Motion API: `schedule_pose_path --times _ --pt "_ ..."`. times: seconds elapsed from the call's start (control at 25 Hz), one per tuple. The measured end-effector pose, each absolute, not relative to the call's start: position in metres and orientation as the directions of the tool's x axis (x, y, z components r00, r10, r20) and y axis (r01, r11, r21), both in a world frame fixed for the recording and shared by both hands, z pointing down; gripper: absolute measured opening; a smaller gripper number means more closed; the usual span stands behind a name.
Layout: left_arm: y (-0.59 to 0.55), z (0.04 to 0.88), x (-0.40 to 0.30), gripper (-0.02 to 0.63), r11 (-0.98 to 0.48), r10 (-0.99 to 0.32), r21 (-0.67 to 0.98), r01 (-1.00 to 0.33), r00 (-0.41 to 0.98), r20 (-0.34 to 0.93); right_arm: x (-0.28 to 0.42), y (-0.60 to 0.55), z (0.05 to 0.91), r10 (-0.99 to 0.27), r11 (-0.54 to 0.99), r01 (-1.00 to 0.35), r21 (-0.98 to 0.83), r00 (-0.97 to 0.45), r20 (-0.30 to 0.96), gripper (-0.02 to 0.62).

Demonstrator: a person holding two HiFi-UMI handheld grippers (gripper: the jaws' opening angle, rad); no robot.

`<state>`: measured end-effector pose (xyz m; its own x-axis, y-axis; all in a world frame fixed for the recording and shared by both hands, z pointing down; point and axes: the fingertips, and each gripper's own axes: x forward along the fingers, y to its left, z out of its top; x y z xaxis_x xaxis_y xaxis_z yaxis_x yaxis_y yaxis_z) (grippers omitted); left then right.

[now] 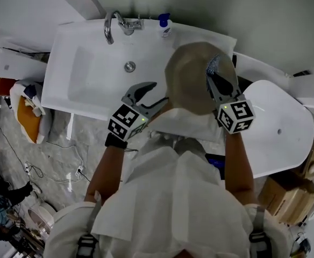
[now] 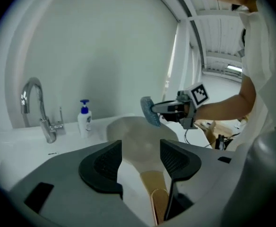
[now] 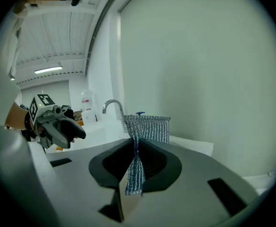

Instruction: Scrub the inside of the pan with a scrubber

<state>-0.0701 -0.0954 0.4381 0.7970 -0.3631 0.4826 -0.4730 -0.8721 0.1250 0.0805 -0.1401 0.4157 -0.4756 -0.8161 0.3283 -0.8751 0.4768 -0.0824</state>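
Pinching scrubber: right hand-held gripper.

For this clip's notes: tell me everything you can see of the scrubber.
The scrubber is a small sheet of blue-silver woven mesh, metallic-looking and limp. The right gripper is shut on its middle, bunching it into a narrow waist. The upper part fans out wide beyond the jaw tips, and a short tail hangs on the near side. It is held over the right side of the beige pan; whether it touches the pan cannot be told.
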Motion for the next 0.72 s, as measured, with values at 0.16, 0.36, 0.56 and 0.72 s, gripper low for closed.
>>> schedule_pose_path --times 0.16,0.36,0.56,0.72 --pt "-0.077 0.479 -0.057 0.293 -0.912 -0.232 0.137 -0.386 0.762 0.604 0.076 -0.154 0.451 -0.767 0.492 -0.865 -0.095 -0.482 0.424 0.041" --pt "-0.064 0.516 -0.049 0.333 -0.924 -0.119 0.176 -0.341 0.692 0.712 0.073 -0.167 0.495 -0.691 0.508 -0.855 -0.102 -0.476 0.545 0.043" --pt "-0.063 0.540 -0.048 0.341 -0.917 -0.067 0.204 -0.343 0.638 0.768 0.072 -0.174 0.525 -0.629 0.520 -0.847 -0.109 -0.466 0.621 0.041" --pt "-0.061 0.554 -0.047 0.341 -0.912 -0.005 0.241 -0.331 0.597 0.802 0.072 -0.183 0.546 -0.581 0.515 -0.850 -0.111 -0.442 0.684 0.043"
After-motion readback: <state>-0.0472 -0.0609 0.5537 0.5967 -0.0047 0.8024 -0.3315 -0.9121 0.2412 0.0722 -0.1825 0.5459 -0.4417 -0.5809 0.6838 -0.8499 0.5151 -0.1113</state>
